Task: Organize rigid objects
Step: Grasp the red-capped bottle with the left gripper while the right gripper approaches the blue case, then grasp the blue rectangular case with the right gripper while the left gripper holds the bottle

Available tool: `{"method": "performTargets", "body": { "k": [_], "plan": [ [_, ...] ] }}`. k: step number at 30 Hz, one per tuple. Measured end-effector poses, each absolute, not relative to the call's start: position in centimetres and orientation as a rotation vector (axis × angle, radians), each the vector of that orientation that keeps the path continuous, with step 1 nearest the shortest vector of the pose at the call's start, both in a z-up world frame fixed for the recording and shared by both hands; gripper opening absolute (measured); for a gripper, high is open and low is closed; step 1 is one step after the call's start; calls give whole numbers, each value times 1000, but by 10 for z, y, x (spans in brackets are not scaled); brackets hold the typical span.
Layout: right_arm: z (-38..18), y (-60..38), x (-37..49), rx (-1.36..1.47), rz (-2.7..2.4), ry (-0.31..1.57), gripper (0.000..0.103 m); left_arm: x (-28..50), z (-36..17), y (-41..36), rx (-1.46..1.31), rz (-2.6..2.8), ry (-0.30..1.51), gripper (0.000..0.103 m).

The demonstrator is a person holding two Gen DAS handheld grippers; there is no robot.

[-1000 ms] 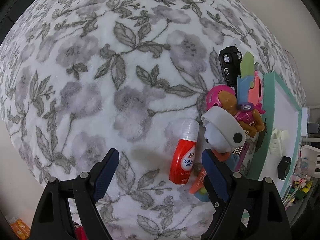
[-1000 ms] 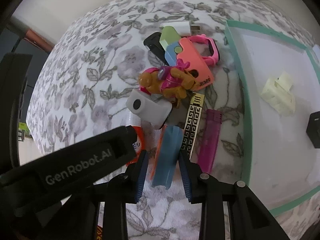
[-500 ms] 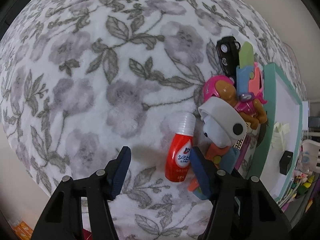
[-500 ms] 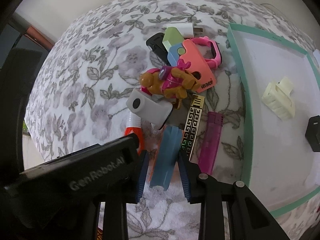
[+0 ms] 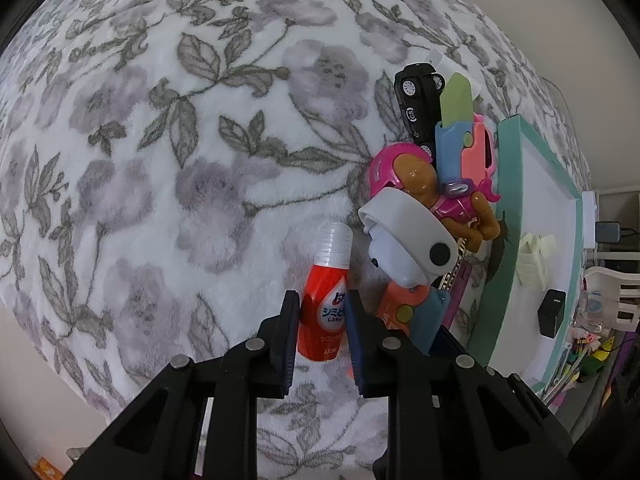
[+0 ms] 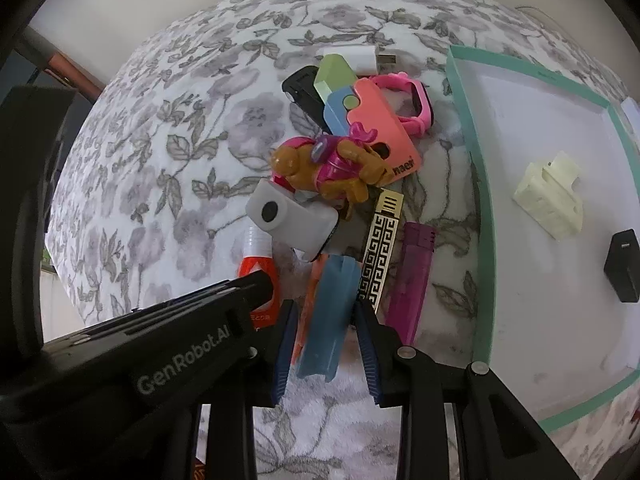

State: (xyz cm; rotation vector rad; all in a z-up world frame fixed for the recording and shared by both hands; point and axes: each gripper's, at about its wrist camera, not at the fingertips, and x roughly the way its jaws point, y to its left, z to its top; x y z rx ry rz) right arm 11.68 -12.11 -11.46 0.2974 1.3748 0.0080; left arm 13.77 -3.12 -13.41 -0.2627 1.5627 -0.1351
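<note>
1. My left gripper (image 5: 322, 312) has gone from wide open to closing in on the red bottle (image 5: 325, 300) within the past second; the pads now sit against its lower body, so I judge this pick is nearly secured.
2. My right gripper (image 6: 325, 334) hasn't moved: jaws narrow, clamped on the blue piece (image 6: 329, 316) at the pile's near edge.
3. Both grippers point steeply down at the floral cloth (image 5: 168, 152).
4. Farther off, the toy pile (image 6: 332, 160) lies beside the teal tray (image 6: 480, 216), which already holds a cream clip (image 6: 550, 200).
</note>
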Motion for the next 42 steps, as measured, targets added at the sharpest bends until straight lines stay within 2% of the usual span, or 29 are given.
{"method": "performTargets", "body": {
  "k": [20, 42],
  "plan": [
    [-118, -106, 118, 257, 51, 1393, 33, 139, -128, -14, -210, -65, 1537, 24],
    [-138, -90, 120, 243, 61, 1437, 32, 136, -154, 9, -294, -127, 1601, 26]
  ]
}}
